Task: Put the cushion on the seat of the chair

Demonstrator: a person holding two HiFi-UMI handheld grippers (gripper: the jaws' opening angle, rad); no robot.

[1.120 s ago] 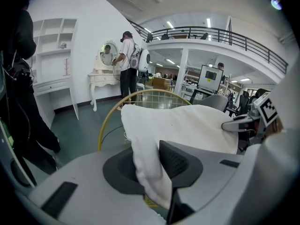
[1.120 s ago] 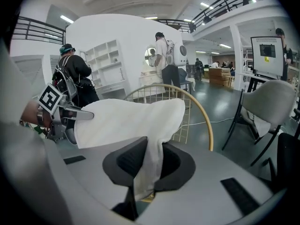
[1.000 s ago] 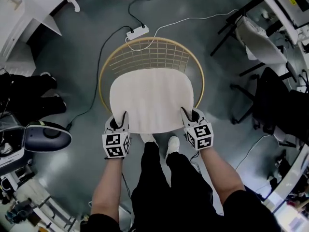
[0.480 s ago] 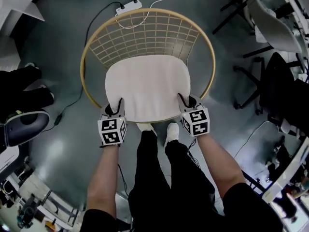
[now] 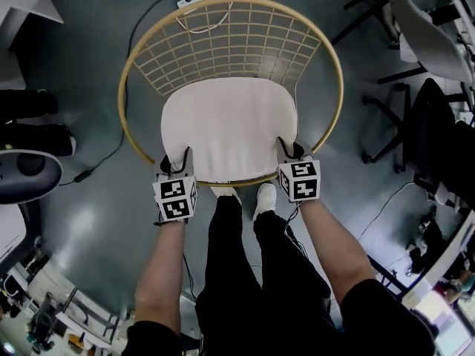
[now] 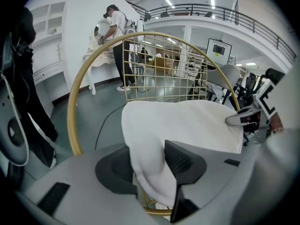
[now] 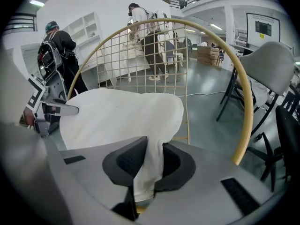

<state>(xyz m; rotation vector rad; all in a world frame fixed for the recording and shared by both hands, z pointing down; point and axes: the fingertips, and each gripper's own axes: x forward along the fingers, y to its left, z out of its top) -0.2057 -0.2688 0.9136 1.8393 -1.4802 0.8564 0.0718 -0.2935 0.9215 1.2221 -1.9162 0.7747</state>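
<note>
Left claw (image 6: 146, 170): jaws opening. The near-left corner of the cushion (image 5: 228, 128) sits between them at about full thickness and touches both pads. It's a loosening hold, not a pinch.

Right claw (image 7: 147, 165): narrow, clamped on the near-right corner. The fabric is squeezed thin between the pads, and a flap hangs below them.

Both claws point steeply down at the front of the chair (image 5: 338, 73), one at each front corner of the cushion. From each claw's camera I can see the other claw across the cushion.

Cushion position: it lies inside the gold ring, on the seat, roughly centred left to right. The back edge is up against the wire backrest (image 5: 230, 43). The front edge is at the front of the ring, and both corners droop over the rim into my jaws. The top looks flat with no big folds. The seat itself is hidden under the cushion, so I can't check contact directly.

Progress, my read: placement is basically done.
- Left: finish opening and clear the corner.
- Right: release not started, so open it.
- Then back both claws out toward me without dragging the front edge off the rim.

My shoes (image 5: 266, 197) are just beside the front rim, so there isn't much room to pull back.
</note>
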